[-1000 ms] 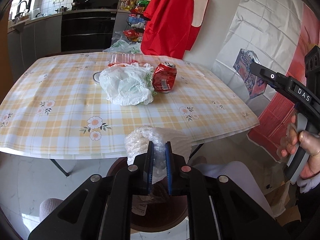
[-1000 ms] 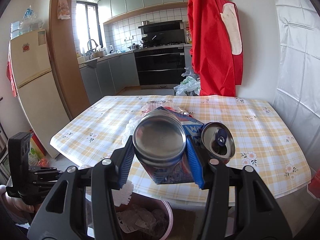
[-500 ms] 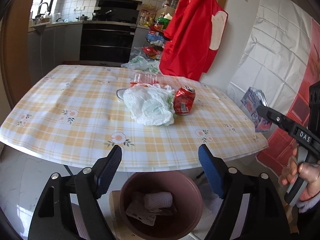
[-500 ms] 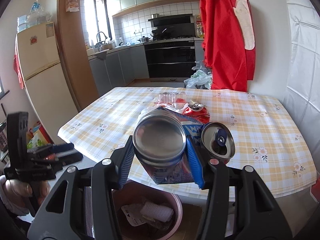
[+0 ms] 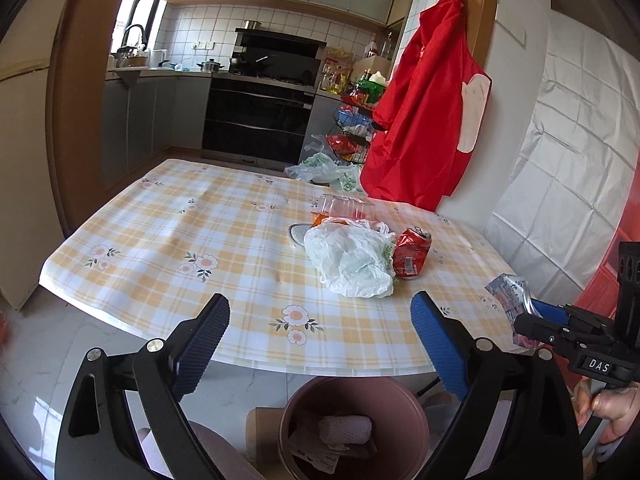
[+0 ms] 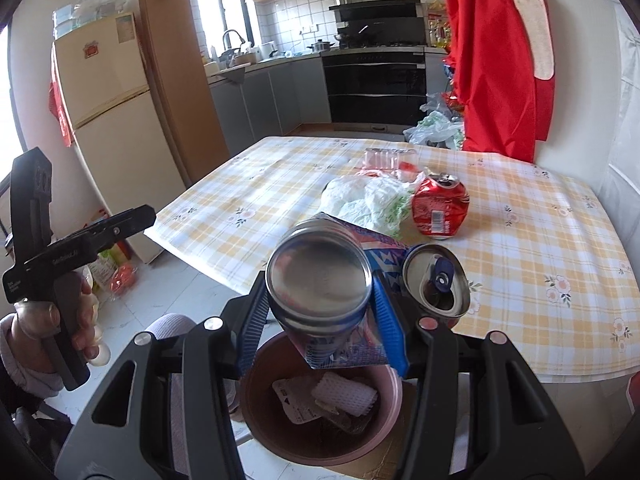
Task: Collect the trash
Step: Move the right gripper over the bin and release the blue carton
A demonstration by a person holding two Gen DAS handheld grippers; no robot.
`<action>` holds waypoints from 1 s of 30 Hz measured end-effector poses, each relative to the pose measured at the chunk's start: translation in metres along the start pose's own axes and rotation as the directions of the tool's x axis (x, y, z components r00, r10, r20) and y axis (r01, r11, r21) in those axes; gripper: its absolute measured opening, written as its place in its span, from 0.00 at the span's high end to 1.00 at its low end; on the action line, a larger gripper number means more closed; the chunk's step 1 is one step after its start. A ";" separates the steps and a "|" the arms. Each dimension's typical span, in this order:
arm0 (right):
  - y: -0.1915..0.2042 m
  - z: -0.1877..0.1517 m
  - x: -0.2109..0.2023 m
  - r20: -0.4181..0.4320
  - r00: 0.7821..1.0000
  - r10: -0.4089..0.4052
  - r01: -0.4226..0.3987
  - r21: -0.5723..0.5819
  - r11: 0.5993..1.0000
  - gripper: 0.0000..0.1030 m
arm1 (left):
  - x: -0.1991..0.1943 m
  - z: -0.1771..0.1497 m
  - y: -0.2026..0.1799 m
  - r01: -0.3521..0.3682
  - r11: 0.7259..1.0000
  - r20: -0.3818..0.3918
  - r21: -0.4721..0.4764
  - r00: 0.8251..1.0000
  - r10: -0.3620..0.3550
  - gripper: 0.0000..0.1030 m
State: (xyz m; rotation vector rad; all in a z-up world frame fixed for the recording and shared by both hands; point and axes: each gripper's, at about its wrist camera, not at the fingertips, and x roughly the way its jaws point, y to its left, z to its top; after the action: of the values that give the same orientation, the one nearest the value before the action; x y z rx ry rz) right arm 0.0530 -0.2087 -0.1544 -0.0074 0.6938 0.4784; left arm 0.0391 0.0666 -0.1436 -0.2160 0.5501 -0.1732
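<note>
Right tongs (image 6: pixel 320 316) clamped across crushed blue can (image 6: pixel 320 280) above pink bin (image 6: pixel 320 412): light, thin-walled, likely slippery. Left tongs (image 5: pixel 320 344) opening, nothing between.

- Black angular frames with triangular cut-outs and silver screws are being shown on the left gripper (image 5: pixel 318 340) and right gripper (image 6: pixel 320 316).
- Blue ribbed pads (image 5: pixel 202 342) are being carried by the fingers.
- White "DAS" lettering is being displayed.
- A pale lilac sleeve (image 6: pixel 24 364) is being worn.

Can (image 5: pixel 412 253) right of bag (image 5: pixel 351 261) on table (image 5: pixel 168 240); bin (image 5: pixel 354 426) below table's near edge.
</note>
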 end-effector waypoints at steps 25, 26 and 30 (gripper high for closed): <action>0.018 -0.011 0.015 -0.055 0.998 -0.024 0.023 -0.020 1.000 0.14 | 0.007 -0.016 0.008 -0.014 1.000 -0.050 -0.022 0.999 0.013 0.13; 0.015 -0.011 0.014 -0.044 0.998 -0.046 0.046 -0.012 0.999 0.11 | 0.007 -0.016 0.008 -0.014 1.000 -0.051 -0.020 0.999 0.013 0.13; 0.001 -0.012 0.010 -0.022 0.992 -0.126 0.126 0.014 0.992 0.08 | 0.011 -0.020 0.008 -0.014 1.000 -0.063 -0.018 0.998 0.013 0.13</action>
State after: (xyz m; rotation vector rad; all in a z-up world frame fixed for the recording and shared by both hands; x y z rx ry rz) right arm 0.0524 -0.2057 -0.1697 -0.0415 0.7129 0.3519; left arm 0.0382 0.0684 -0.1674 -0.2257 0.6155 -0.1622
